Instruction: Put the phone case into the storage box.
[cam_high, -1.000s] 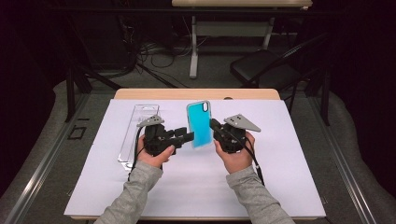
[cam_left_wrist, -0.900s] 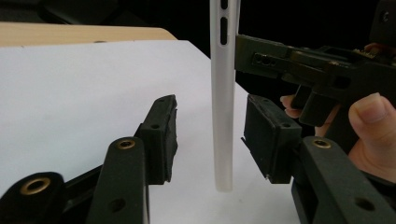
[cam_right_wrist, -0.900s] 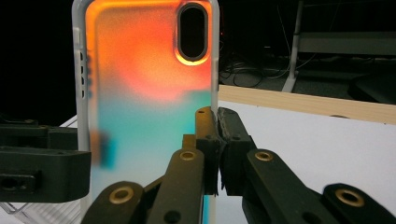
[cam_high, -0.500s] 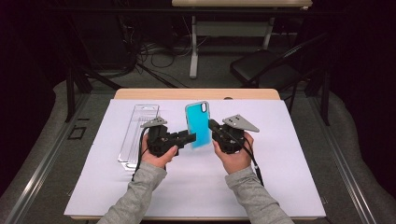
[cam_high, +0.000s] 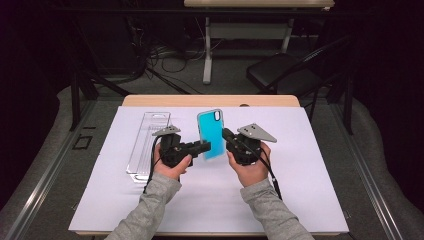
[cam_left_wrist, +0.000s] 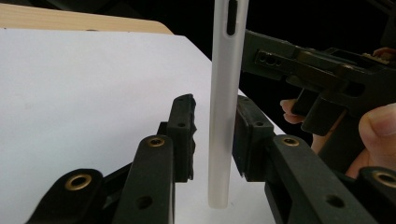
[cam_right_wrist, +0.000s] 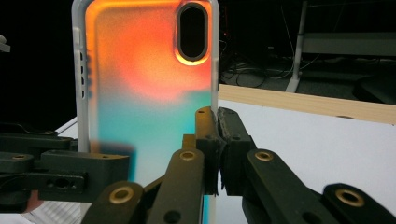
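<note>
- Bench (cam_high: 150, 101): wooden top, mostly under a white sheet (cam_high: 310, 165); I see the bare wood strip along the 12 o'clock edge.
- Case (cam_high: 211, 134): a phone case, teal in my high view, held up off the sheet near bench centre. Camera cut-out (cam_high: 217, 116) sits at its upper end. In the right gripper view it reads orange at the top fading to teal below, with a frosted white rim (cam_right_wrist: 79, 93).
- Left tool (cam_high: 205, 148): in my left hand (cam_high: 170, 167), at 9 o'clock of the case, pointing toward 3 o'clock. In the left gripper view the case (cam_left_wrist: 223, 107) stands edge-on between the jaws. The right-hand pad looks close against it, and a narrow gap shows on the other side. Jaws are apart; I cannot tell whether either pad truly touches.
- Right tool (cam_high: 226, 135): in my right hand (cam_high: 249, 170), at 3 o'clock of the case, grey plate (cam_high: 257, 132) on top. In the right gripper view the jaws are closed on the case's right edge (cam_right_wrist: 212, 154), pads pressed together over the rim.
- Tray (cam_high: 148, 145): clear plastic, long and narrow, lying flat on the sheet at 9 o'clock of the left tool, its long side running 12 to 6.
- Chair (cam_high: 285, 75): dark, on the floor beyond the bench at about 1 o'clock.
</note>
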